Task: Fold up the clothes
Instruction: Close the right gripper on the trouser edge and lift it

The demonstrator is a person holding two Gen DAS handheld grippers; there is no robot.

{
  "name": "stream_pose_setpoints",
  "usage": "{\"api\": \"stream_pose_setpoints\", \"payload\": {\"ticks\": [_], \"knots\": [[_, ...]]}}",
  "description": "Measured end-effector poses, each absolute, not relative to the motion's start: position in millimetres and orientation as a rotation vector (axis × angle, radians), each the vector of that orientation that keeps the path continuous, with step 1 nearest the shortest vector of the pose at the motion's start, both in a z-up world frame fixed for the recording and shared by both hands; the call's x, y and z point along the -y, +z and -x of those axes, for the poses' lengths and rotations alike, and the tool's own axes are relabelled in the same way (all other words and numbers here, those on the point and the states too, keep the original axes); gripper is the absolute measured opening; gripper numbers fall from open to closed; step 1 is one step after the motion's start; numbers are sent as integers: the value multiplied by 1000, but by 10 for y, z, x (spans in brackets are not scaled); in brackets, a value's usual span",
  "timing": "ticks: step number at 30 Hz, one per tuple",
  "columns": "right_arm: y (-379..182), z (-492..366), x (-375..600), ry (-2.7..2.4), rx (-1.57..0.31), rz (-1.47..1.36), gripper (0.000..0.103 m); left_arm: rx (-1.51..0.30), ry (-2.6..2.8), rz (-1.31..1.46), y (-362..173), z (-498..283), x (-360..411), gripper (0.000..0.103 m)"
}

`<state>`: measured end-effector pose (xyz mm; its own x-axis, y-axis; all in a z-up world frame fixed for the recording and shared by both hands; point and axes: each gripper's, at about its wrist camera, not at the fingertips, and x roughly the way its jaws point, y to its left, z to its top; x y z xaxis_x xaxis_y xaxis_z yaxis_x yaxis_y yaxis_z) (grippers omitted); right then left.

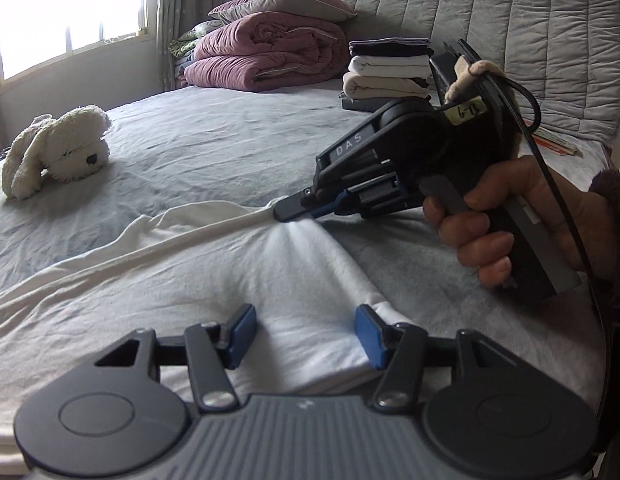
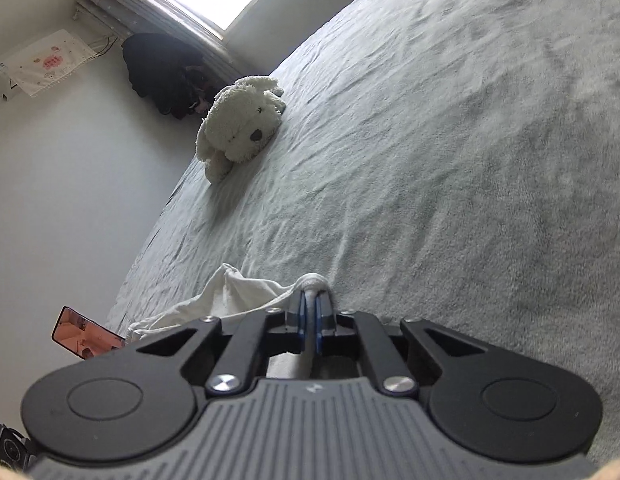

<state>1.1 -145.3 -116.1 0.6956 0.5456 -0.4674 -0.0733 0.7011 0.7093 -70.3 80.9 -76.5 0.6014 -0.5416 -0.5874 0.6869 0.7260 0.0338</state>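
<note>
- Plush dog [image 1: 55, 148], upper left of the left wrist view; idle, well apart from the work.
- White shirt [image 1: 197, 264] lies flat on the grey bed [image 1: 213, 136], its long axis running lower left to centre right.
- Left claw [image 1: 305, 330], bottom centre, stands half wide over the shirt's near edge; pads grip nothing.
- Right claw [image 1: 287, 208], centre right, is pinched tight on a raised fold of the shirt, pulling it taut.
- Judgement: the left claw is nearer the loose edge and needs to close there next.
</note>
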Motion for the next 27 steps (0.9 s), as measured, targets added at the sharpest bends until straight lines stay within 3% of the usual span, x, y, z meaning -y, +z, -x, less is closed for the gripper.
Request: {"api": "stream_pose_setpoints", "payload": {"ticks": [10, 27], "knots": [[-1035, 36, 1432, 429, -769, -702, 40, -538, -727, -283, -672, 805, -865, 65], [-1024, 729, 1378, 499, -967, -839, 36, -491, -835, -415, -704, 1144, -783, 64]]}}
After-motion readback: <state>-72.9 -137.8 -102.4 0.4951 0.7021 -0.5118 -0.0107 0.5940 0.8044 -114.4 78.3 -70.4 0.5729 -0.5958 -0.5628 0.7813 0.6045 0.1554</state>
